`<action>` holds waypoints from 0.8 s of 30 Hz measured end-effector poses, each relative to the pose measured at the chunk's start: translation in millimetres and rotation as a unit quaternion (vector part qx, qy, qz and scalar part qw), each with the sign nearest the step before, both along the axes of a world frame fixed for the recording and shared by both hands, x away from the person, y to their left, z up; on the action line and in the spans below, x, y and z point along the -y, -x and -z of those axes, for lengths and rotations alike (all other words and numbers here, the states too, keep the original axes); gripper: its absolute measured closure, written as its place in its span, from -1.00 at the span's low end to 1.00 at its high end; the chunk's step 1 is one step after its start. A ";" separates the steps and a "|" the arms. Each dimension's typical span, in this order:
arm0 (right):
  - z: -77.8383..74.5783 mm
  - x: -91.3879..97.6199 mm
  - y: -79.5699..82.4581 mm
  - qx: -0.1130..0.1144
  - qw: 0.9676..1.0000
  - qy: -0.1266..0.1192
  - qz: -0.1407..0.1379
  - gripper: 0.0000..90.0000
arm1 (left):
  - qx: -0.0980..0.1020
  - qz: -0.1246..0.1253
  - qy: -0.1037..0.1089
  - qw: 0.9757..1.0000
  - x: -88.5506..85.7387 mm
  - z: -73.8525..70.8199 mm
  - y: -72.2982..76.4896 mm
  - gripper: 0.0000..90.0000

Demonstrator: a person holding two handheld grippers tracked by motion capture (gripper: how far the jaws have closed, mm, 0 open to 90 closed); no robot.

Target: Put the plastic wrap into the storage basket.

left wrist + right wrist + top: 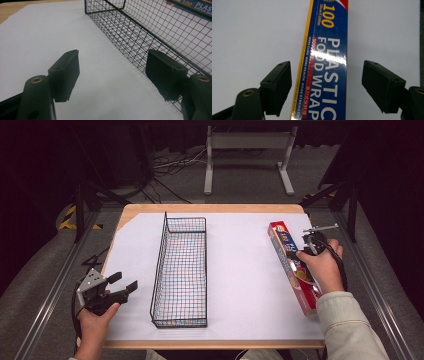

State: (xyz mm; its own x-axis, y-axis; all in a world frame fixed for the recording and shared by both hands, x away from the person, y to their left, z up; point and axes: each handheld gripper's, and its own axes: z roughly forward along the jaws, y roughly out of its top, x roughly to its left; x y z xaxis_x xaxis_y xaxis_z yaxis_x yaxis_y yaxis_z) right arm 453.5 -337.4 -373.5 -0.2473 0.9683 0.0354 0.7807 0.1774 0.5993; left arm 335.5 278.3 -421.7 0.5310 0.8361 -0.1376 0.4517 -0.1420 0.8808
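Seemingly poised for a pickup, the right gripper (325, 85) has its two black jaws spread wide, one on each side of a long plastic wrap box (324, 70). In the right gripper view the box runs up between the jaws, blue with a yellow edge and white lettering, and neither pad touches it; bare white surface shows between each pad and the box.

From the high view, the right gripper (309, 245) sits over the middle stretch of the box (286, 251), which lies flat near the right edge of the table (210, 209), on the white sheet (245, 270) covering it. The person's right hand (322, 267) lies over the box's nearer half.

The left gripper (112, 72) also has its jaws spread, with nothing between them. It rests near the table's front left corner (122, 285), just beside a long black wire basket (181, 270), which stands empty between the two hands, well apart from the box.

Judging by this, the step in hand is the grasp of the box, probably so it can go into the basket. The next move calls for lowering the right gripper until its pads flank the box's long sides, then closing squarely across its width. A grip near the box's middle would help keep it from tipping when lifted.
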 end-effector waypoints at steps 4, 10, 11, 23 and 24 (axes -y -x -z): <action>6.9 -3.2 -3.6 -0.021 1.000 0.011 -0.002 -0.47 | 0.001 0.000 0.000 1.000 -0.4 0.3 -0.2 -0.38; 15.2 -8.7 -8.0 -0.057 0.998 0.027 -0.006 -0.46 | -0.001 -0.001 0.002 1.000 0.1 0.8 -0.3 -0.38; 16.6 -9.4 -8.8 -0.063 0.997 0.031 -0.008 -0.46 | -0.001 -0.001 0.002 1.000 0.1 0.8 -0.2 -0.38; 29.1 -16.4 -15.4 -0.117 0.992 0.053 0.005 -0.27 | -0.003 -0.004 0.001 1.000 -0.7 1.2 -0.7 -0.37; 29.3 -17.3 -15.8 -0.121 0.991 0.055 0.009 -0.25 | -0.003 -0.003 0.001 1.000 -0.7 1.2 -0.6 -0.38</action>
State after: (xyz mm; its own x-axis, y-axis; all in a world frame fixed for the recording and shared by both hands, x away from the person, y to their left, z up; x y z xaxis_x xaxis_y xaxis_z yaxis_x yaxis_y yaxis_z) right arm 469.3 -320.1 -402.8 -0.2264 0.9739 -0.0140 0.9028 0.2152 0.3723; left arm 336.1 278.9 -422.9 0.5247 0.8393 -0.1426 0.4574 -0.1366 0.8787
